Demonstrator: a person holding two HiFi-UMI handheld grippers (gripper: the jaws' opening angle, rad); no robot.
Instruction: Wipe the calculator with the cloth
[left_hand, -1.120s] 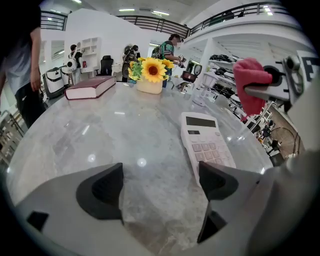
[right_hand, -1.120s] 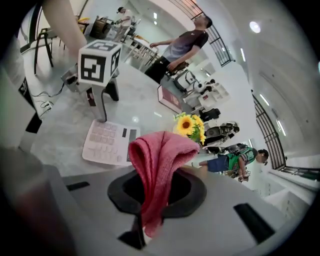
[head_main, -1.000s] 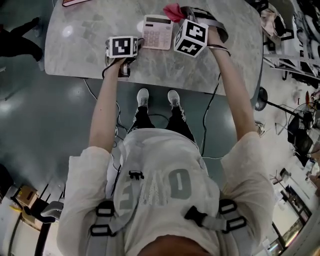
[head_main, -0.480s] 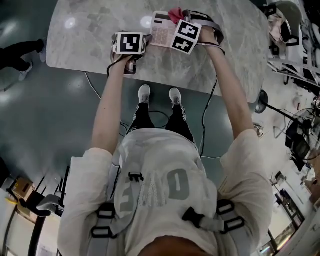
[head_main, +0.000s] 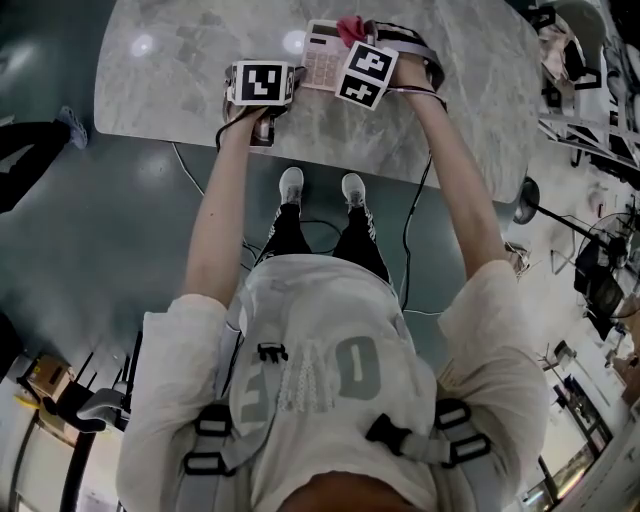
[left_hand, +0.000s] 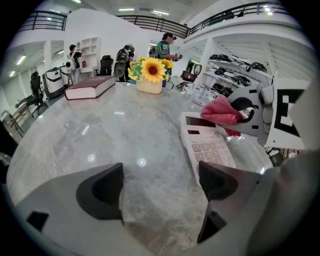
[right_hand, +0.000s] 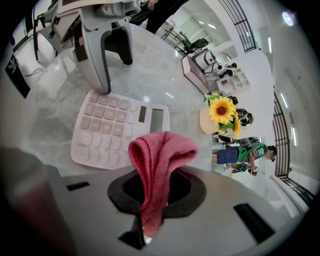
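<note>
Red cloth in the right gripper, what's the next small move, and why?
Probably lower the right gripper a little: its fingers are shut on the folded red cloth, which hangs by the display end of the white desk calculator and seems not yet pressed onto it.

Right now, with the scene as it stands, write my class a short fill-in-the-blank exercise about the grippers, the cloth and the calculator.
1. The right gripper is shut on the ____.
2. The left gripper is open and holds ____.
3. The calculator lies on the table with its keys facing ____.

Missing words: cloth; nothing; up.
</note>
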